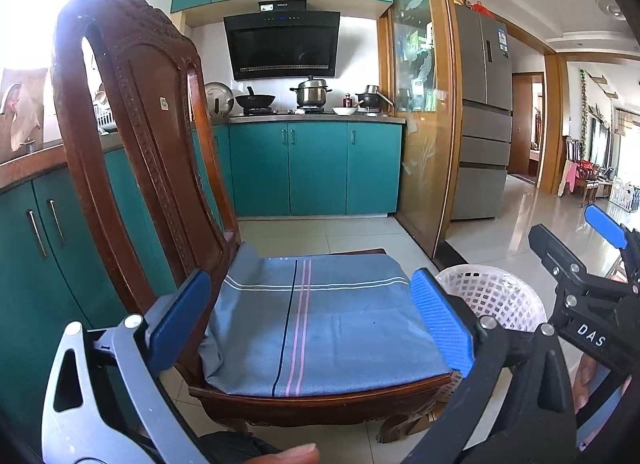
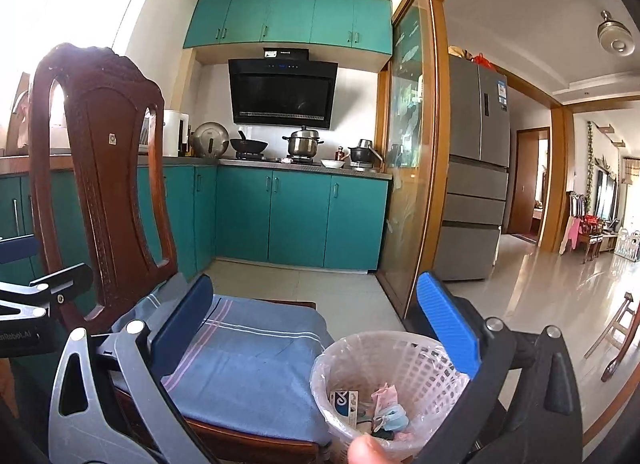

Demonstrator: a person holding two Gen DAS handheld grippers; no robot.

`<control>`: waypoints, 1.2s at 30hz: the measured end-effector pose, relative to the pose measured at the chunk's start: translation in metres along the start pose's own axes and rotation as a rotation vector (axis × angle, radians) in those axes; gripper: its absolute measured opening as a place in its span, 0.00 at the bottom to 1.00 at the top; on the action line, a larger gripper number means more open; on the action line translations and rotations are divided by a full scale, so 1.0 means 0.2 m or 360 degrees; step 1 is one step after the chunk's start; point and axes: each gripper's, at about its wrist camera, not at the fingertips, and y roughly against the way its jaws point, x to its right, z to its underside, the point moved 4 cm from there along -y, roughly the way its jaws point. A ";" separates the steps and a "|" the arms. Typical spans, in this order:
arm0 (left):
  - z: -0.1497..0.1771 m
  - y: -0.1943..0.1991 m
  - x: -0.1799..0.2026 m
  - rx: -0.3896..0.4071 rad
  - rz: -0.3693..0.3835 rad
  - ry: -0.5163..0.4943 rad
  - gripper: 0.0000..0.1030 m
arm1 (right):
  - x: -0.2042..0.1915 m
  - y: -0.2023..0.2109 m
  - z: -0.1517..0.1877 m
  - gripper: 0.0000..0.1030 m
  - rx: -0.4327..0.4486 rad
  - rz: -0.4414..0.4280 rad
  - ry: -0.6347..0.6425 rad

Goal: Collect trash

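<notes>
Trash is seen inside one white bin beside one chair; perhaps four pieces, count unclear. Left gripper and right gripper are both held spread wide, empty.

Upright lined basket, trash inside

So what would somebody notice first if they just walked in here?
Probably the big dark wooden chair up front with a blue cloth on its seat. Right beside it stands a white mesh trash basket lined with a bag, scraps already inside. Behind them, teal cabinets fill the kitchen wall.
</notes>
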 end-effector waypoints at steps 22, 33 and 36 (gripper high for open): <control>0.01 -0.03 0.08 -0.0055 0.0025 -0.0046 0.97 | 0.07 0.01 0.03 0.97 -0.0004 0.0061 -0.0042; 0.01 -0.05 0.13 -0.0073 0.0031 -0.0075 0.97 | 0.15 -0.01 0.04 0.97 -0.0019 0.0108 -0.0098; 0.02 -0.05 0.13 -0.0080 0.0032 -0.0078 0.97 | 0.15 -0.02 0.05 0.97 -0.0026 0.0111 -0.0102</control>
